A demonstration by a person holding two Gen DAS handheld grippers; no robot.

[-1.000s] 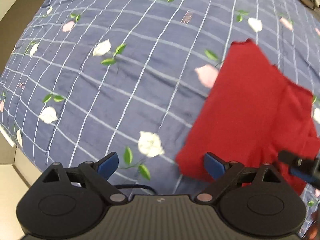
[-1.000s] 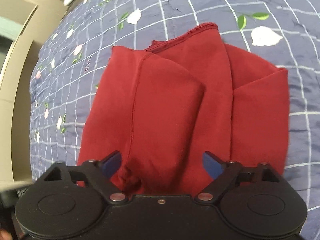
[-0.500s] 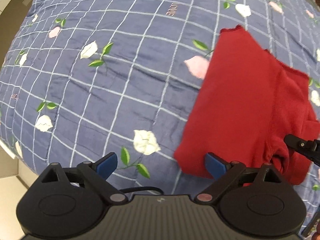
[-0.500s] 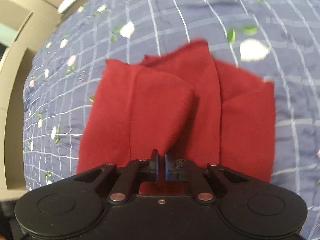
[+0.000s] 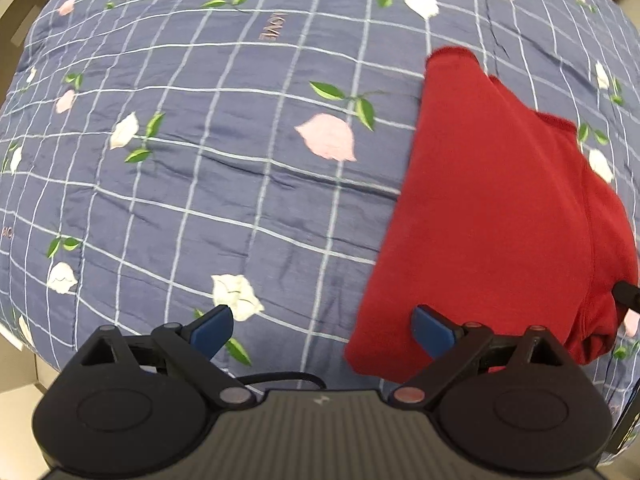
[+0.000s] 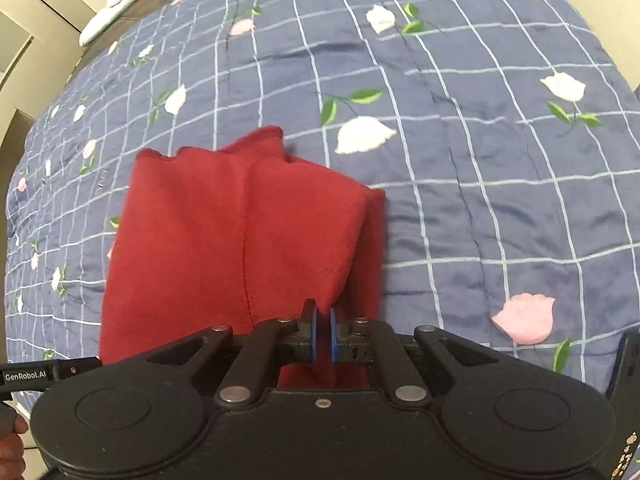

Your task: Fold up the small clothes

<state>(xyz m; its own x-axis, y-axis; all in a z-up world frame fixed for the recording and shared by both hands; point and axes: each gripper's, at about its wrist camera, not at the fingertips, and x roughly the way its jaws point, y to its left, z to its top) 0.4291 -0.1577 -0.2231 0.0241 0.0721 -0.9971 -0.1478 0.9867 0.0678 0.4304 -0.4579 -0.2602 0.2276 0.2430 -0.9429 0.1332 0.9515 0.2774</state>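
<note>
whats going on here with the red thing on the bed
A person with a handheld gripper in each hand is folding a small red garment on a blue floral bedspread. The right gripper is shut on a folded corner of the fabric at its near edge. The left gripper is open and holds nothing, with one finger over the garment's near left corner.

Even, soft indoor light falls on both views, with no glare and only faint shadows. Strong fisheye bending curves the quilt [image 5: 240, 184] grid toward the edges. Slight motion blur softens the red cloth [image 6: 240, 240] edges.
</note>
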